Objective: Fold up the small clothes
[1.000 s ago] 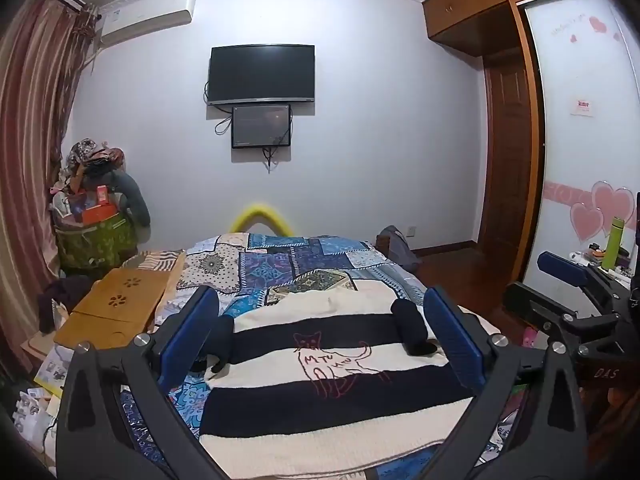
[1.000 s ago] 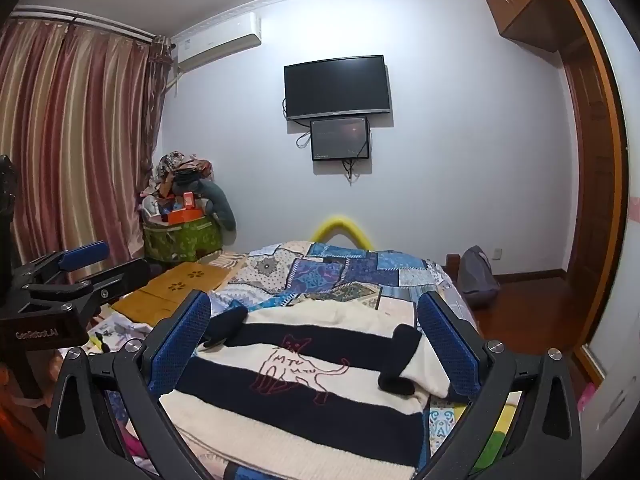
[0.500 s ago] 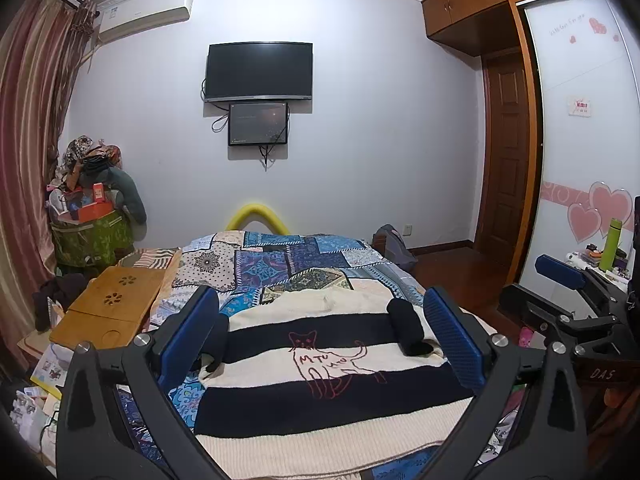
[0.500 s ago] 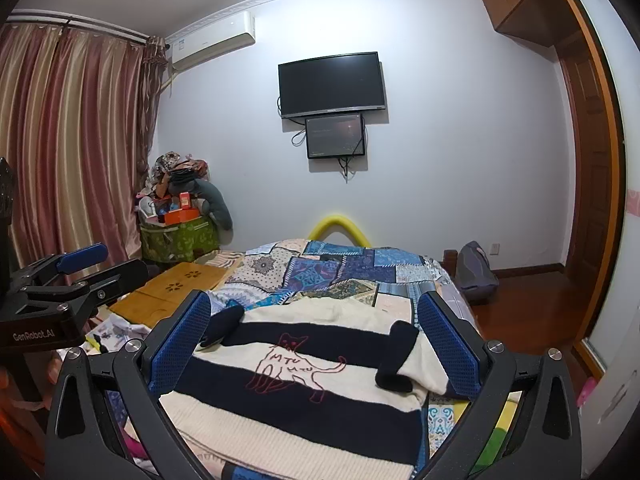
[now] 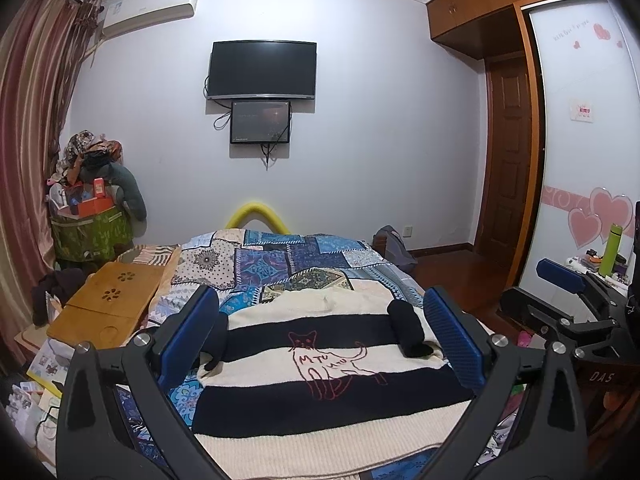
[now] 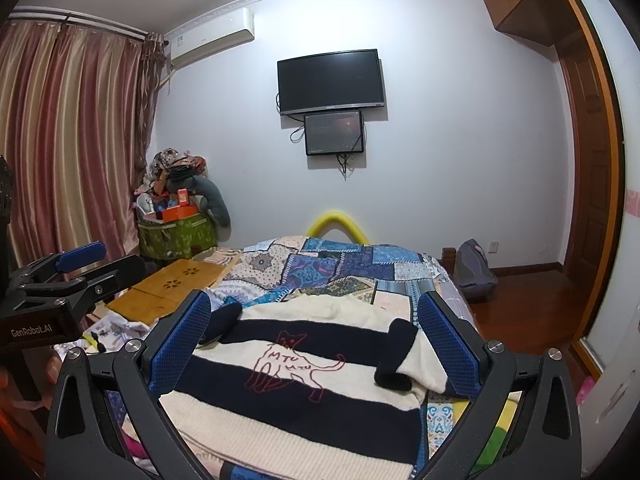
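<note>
A cream and black striped sweater [image 5: 320, 364] with a red cat outline lies flat on the bed, front up; it also shows in the right wrist view [image 6: 304, 384]. Its black-cuffed sleeves are folded in over both sides [image 5: 408, 332]. My left gripper [image 5: 320, 340] is open and empty, held above the sweater's near half. My right gripper [image 6: 314, 344] is open and empty, also above the sweater. Each gripper shows at the side of the other's view [image 5: 568, 304] [image 6: 68, 284].
A blue patchwork quilt [image 5: 296, 264] covers the bed. A wooden lap desk [image 5: 108, 304] lies at the bed's left. A green bin piled with things [image 5: 92, 228] stands by the curtain. A TV [image 5: 264, 70] hangs on the far wall. A wardrobe and door stand at the right [image 5: 516, 168].
Both grippers have risen and tilted up slightly, so the room sits a bit lower in both views. The sweater has not moved. Both stay open.
</note>
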